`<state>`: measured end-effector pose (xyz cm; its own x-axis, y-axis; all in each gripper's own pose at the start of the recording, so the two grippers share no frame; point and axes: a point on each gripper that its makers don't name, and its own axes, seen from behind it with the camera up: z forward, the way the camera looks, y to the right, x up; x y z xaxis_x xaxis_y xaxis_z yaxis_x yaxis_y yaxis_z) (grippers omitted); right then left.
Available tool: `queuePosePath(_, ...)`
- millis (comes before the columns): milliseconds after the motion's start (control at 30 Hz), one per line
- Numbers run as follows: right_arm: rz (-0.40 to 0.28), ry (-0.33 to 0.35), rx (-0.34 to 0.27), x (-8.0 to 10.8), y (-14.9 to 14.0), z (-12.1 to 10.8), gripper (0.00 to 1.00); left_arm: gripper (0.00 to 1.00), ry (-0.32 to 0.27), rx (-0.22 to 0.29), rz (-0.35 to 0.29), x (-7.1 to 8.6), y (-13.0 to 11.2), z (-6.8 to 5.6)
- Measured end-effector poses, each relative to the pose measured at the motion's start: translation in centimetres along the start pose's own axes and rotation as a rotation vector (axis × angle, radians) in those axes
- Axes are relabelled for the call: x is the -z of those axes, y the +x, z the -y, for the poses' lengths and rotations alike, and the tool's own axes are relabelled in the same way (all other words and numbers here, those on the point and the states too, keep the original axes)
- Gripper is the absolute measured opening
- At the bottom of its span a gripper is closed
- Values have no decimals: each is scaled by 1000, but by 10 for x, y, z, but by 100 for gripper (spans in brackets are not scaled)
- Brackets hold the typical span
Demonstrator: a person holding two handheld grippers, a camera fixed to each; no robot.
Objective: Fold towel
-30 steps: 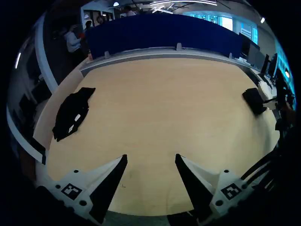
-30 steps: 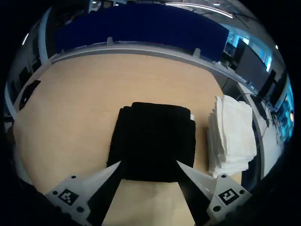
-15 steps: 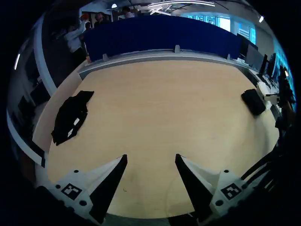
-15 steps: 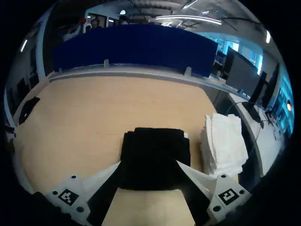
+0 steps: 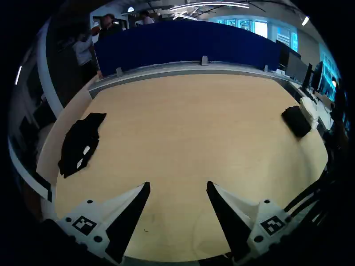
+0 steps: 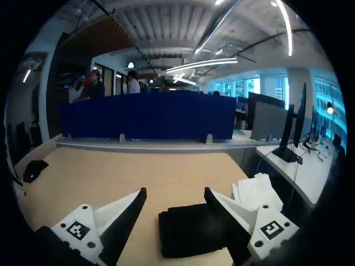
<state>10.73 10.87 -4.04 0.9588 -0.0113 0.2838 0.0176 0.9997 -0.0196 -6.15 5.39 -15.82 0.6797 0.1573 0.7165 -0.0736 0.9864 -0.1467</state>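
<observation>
A folded black towel point(image 6: 195, 228) lies on the wooden table point(image 6: 124, 177) just under my right gripper point(image 6: 175, 197), whose fingers stand open above it without touching. The same folded towel point(image 5: 296, 120) shows at the table's far right in the left gripper view. A crumpled black towel point(image 5: 79, 142) lies unfolded at the table's left side, also seen small as the crumpled towel point(image 6: 34, 169) at far left. My left gripper point(image 5: 177, 188) is open over bare tabletop, holding nothing.
A stack of folded white towels point(image 6: 256, 195) sits right of the black one. A blue partition point(image 5: 186, 42) runs along the table's far edge. Monitors point(image 6: 270, 122) stand on a desk at right. People point(image 6: 91, 86) stand behind the partition.
My right gripper has tilted up and pulled back from the folded black towel, so the room and ceiling now show. The left view has shifted slightly; the crumpled towel lies unmoved.
</observation>
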Motion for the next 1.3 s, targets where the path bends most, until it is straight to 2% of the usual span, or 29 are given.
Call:
queuePosePath(200, -37, -2, 10, 4, 9, 6, 100, 94, -5, -4, -4, -2, 1, 0)
queuePosePath(400, -67, -11, -8, 6, 22, 9, 100, 94, -1, 3, -14, -2, 3, 2)
queuePosePath(667, -78, 5, -10, 9, 29, 19, 100, 94, 19, 12, -91, 0, 23, 9)
queuePosePath(900, -67, 14, 10, 8, 25, 27, 100, 94, 31, 22, -227, 6, 62, 15)
queuePosePath(1167, -61, 27, 8, 9, 24, 35, 100, 94, 68, 9, -479, 29, 123, 27)
queuePosePath(1300, -65, 35, 2, 12, 26, 42, 100, 94, 73, -1, -559, 35, 142, 29)
